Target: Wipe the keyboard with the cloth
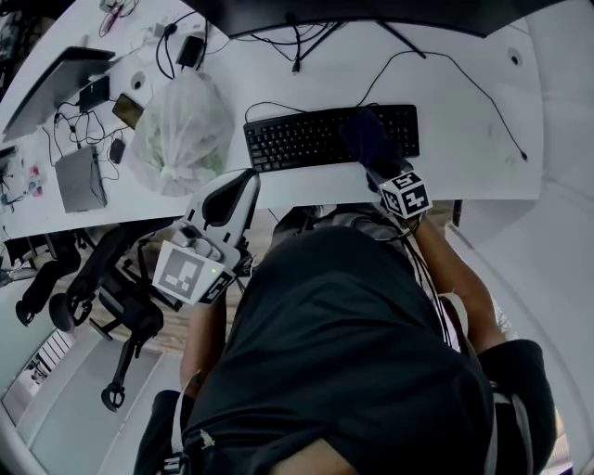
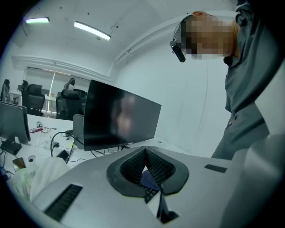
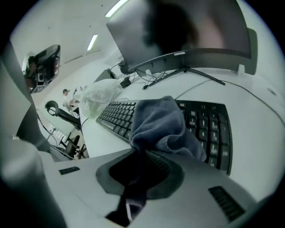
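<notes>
A black keyboard (image 1: 306,139) lies on the white desk (image 1: 483,148) in front of me. A dark blue cloth (image 1: 368,134) rests bunched on its right half. My right gripper (image 1: 377,165) comes in from the near edge and is shut on the cloth's near end. In the right gripper view the cloth (image 3: 158,122) runs from the keyboard (image 3: 213,129) down between the closed jaws of that gripper (image 3: 140,153). My left gripper (image 1: 239,186) is held off the desk's near edge, left of the keyboard. Its jaws (image 2: 144,153) meet with nothing between them.
A dark monitor (image 1: 371,14) stands behind the keyboard, with cables (image 1: 436,65) trailing over the desk. A filled white plastic bag (image 1: 181,130) sits left of the keyboard. Further left are a laptop (image 1: 56,83) and small devices. An office chair (image 1: 111,288) stands below the desk's left end.
</notes>
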Available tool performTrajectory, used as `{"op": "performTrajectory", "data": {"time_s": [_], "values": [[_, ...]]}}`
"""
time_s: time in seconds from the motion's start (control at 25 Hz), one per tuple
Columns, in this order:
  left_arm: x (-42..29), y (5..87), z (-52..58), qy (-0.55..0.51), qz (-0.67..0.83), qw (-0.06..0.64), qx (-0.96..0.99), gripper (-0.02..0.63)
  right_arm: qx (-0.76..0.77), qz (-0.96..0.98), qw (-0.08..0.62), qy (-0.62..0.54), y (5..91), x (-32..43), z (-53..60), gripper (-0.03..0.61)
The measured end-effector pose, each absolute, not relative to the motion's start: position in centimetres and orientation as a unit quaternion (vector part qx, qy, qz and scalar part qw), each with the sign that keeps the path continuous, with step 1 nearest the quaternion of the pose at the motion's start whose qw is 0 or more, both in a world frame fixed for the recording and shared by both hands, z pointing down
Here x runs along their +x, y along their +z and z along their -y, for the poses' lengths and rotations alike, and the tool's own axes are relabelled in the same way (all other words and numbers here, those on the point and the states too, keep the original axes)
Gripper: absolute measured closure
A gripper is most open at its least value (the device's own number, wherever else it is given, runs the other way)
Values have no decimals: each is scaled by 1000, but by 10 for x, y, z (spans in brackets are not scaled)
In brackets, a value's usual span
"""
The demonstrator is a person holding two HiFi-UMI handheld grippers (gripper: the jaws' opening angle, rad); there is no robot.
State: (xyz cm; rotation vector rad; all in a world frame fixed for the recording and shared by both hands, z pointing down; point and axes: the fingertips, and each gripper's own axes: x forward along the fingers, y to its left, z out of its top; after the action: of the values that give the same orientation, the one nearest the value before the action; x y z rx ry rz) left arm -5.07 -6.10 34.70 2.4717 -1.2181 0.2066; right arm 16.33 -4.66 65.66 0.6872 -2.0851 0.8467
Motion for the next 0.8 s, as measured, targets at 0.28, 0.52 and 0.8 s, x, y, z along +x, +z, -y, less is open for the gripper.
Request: {"op": "performTrajectory", "data": {"time_s": [0.28,0.52,0.8], "values": [[-56,346,64,77,415,185,888,611,299,858,304,288,610,105,172,531],[-79,345,58,75,427,188,881,611,321,824,343,316,642,91,96,532],[-103,350,59,64,432,192,879,611,325,842,326,282,626,76,156,532]]}}
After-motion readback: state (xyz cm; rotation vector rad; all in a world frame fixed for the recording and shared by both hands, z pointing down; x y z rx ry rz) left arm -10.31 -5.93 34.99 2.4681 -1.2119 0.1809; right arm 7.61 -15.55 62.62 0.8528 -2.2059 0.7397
